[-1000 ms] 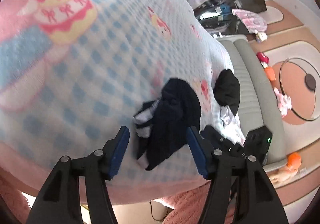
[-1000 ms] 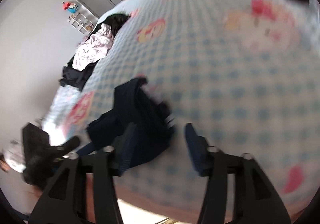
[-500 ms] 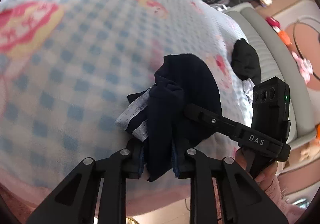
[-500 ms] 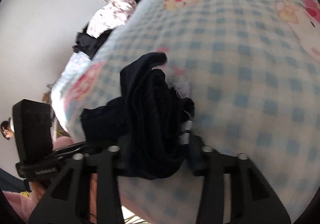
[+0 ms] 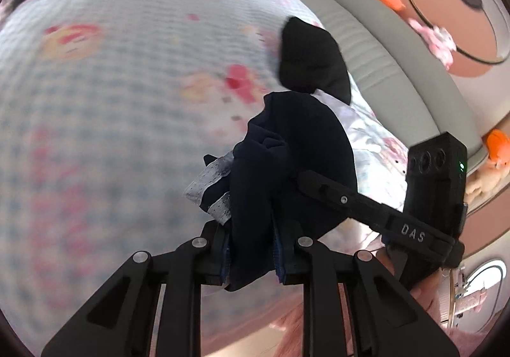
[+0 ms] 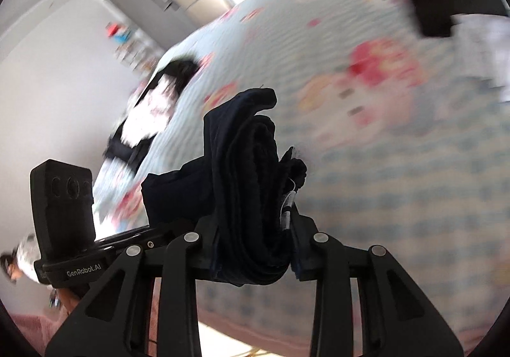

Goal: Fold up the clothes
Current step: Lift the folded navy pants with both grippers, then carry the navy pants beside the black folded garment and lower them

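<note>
A bunched dark navy garment [image 5: 287, 159] with a pale mesh lining hangs above the blue-checked bed cover [image 5: 105, 95]. My left gripper [image 5: 251, 248] is shut on its lower end. The same navy garment [image 6: 245, 172] fills the right wrist view, where my right gripper [image 6: 255, 248] is shut on a thick roll of it. Each gripper shows at the edge of the other's view, so both hold the one garment close together. A folded black piece [image 5: 312, 57] lies on the cover just beyond, next to a folded pale floral garment [image 5: 373, 146].
A grey padded bench [image 5: 382, 47] runs along the bed's right side, with toys and a round glass table [image 5: 459, 3] on the floor past it. A heap of black and white clothes [image 6: 149, 114] lies at the far end of the bed. Pink fabric shows below.
Both grippers closed on the navy garment, which lay on the cover a second ago, and lifted it. They have carried it sideways toward the black piece and the bench.
</note>
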`<state>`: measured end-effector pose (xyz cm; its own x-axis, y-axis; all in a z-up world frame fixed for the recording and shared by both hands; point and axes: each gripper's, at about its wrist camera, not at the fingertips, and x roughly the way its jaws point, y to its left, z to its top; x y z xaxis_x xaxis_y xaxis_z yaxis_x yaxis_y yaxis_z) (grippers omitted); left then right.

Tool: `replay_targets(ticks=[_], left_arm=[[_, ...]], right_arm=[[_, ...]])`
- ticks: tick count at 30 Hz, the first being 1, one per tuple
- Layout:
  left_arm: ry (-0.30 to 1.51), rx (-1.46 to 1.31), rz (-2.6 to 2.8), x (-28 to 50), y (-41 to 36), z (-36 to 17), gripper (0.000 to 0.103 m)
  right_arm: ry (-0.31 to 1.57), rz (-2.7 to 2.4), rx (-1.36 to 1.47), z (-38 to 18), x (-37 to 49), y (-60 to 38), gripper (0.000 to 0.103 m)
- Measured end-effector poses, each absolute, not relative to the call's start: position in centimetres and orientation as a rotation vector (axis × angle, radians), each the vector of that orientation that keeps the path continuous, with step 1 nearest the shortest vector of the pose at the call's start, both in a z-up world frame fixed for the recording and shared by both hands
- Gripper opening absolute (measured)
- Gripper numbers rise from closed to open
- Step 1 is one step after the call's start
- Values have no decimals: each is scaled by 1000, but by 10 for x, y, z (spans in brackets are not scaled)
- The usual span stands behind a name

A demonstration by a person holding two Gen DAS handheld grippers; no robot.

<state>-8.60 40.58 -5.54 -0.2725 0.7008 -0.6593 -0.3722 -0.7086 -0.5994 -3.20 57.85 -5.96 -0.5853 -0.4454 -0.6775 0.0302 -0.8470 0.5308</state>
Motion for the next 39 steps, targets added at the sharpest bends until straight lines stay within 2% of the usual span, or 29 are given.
replay_targets(ticks=[7, 18, 22, 25, 27, 28, 31, 32, 33, 34, 36, 39], left_arm=[[-387, -1270, 1968, -135, 496, -45, 22], [-332, -1186, 1796, -217, 649, 0, 22], [-337, -1227, 1727, -229, 711, -18, 22], [-321, -1314, 1712, -235, 738, -50, 22], [-327, -1380, 1687, -240, 748, -77, 25], [-343, -1403, 1672, -241, 749, -85, 25], [-339, -1375, 1694, -236, 741, -76, 26], [-320, -1353, 1729, -233, 737, -68, 30], [-298, -1321, 1774, -230, 733, -58, 30], [-272, -1268, 1839, -226, 729, -46, 30], [-215, -1146, 1956, -216, 722, -21, 30], [-163, -1002, 1977, -201, 731, 1, 30]], right_arm=[[-800, -2600, 1224, -48, -53, 663, 32], [-700, -2816, 1178, 23, -100, 801, 32], [-704, -2899, 1247, 25, -107, 862, 33], [-764, -2935, 1409, -8, -107, 898, 41], [-793, -2926, 1485, -29, -105, 915, 53], [-822, -2915, 1464, -30, -100, 920, 55], [-905, -2882, 1400, -33, -87, 933, 59], [-896, -2902, 1374, -28, -82, 934, 65], [-846, -2958, 1340, -18, -77, 931, 69], [-782, -3023, 1301, -7, -71, 928, 68], [-583, -3154, 1280, 13, -68, 914, 49], [-287, -3207, 1295, 26, -83, 883, 47]])
